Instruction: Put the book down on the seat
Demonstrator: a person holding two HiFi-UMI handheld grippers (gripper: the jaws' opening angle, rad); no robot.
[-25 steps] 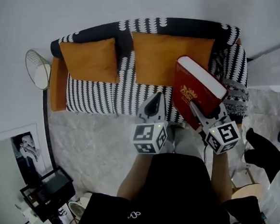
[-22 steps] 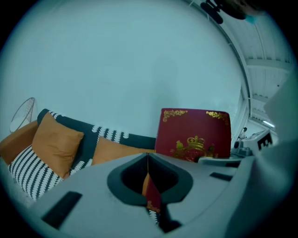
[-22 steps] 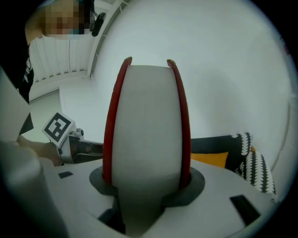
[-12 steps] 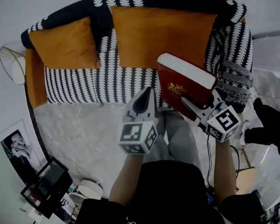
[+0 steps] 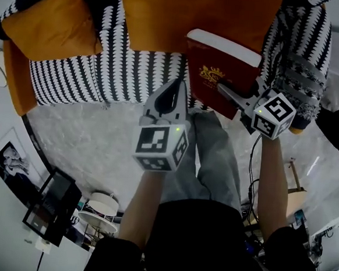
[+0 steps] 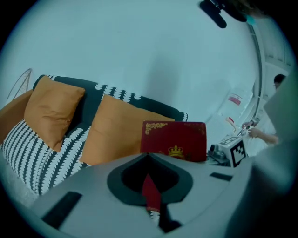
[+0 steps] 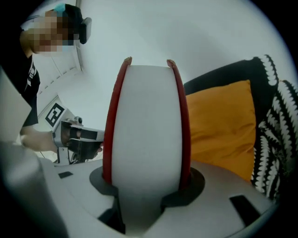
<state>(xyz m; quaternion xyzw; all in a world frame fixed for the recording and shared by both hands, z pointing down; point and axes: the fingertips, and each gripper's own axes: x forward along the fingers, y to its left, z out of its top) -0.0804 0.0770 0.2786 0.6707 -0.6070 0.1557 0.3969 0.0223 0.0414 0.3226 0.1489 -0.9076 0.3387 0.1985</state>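
Observation:
A thick red book (image 5: 221, 77) with a gold crest is held above the right part of the black-and-white patterned sofa seat (image 5: 133, 76), in front of a large orange cushion (image 5: 190, 17). My right gripper (image 5: 233, 99) is shut on the book's lower edge. In the right gripper view the white page block (image 7: 146, 130) stands between the jaws, with a red cover on either side. My left gripper (image 5: 172, 91) hovers left of the book, near the seat's front edge, shut with nothing in it. From the left gripper view the book (image 6: 174, 139) stands upright beside the right gripper (image 6: 213, 151).
A second orange cushion (image 5: 50, 23) leans at the sofa's left end. A grey patterned cloth (image 5: 298, 54) drapes over the right armrest. A pale rug (image 5: 87, 137) lies before the sofa. The person's leg (image 5: 214, 159) is below the grippers. A small white stand (image 5: 102, 211) and a dark frame (image 5: 50, 201) sit at lower left.
The sofa has come closer and fills more of the head view. Both grippers and the book have moved forward, over the seat's front edge. The grip on the book is unchanged.

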